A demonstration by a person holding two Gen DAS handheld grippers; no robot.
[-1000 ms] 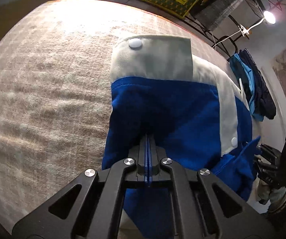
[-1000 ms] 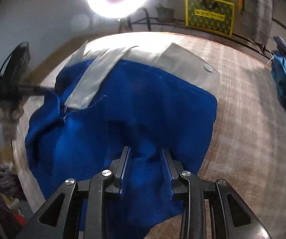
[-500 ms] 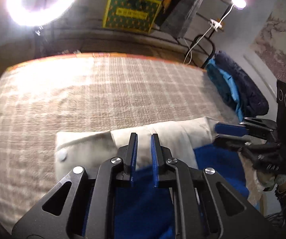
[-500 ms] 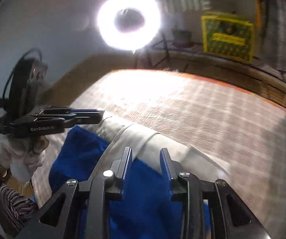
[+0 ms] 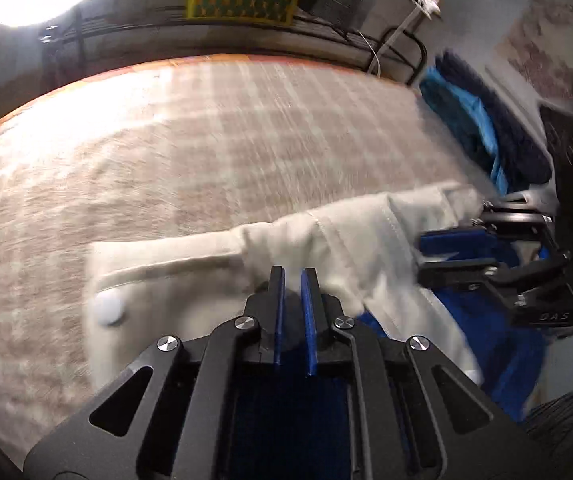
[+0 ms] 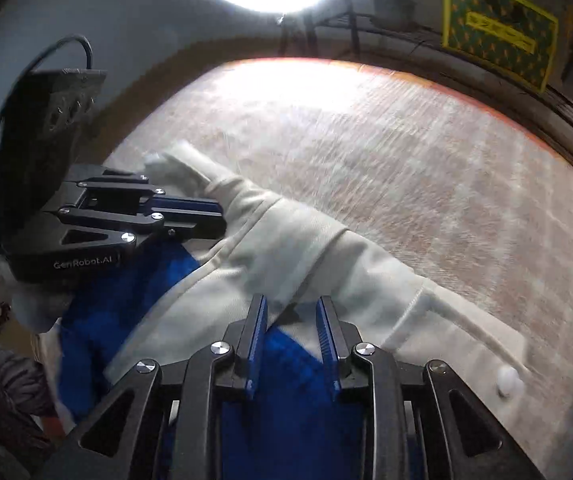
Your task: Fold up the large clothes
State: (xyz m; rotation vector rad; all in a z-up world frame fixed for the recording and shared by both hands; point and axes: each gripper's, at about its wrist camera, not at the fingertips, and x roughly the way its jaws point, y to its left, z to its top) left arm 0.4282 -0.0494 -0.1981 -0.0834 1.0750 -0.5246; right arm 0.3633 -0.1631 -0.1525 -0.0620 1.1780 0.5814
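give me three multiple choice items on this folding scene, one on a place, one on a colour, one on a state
1. Where does the white snap button sit?
A. on the cream band of the garment
B. on the bare plaid cloth
C. on the yellow box

2. What colours is the garment under the grippers?
A. red and black
B. blue and cream
C. all green

3. How do the jaws of the right gripper stand?
A. parted, with garment fabric showing in the gap
C. pressed flat together
B. out of view

Answers:
1 A, the button lies on the cream band left of the left gripper.
2 B, blue body with cream trim.
3 A, a clear gap shows between the blue pads, over the fabric.
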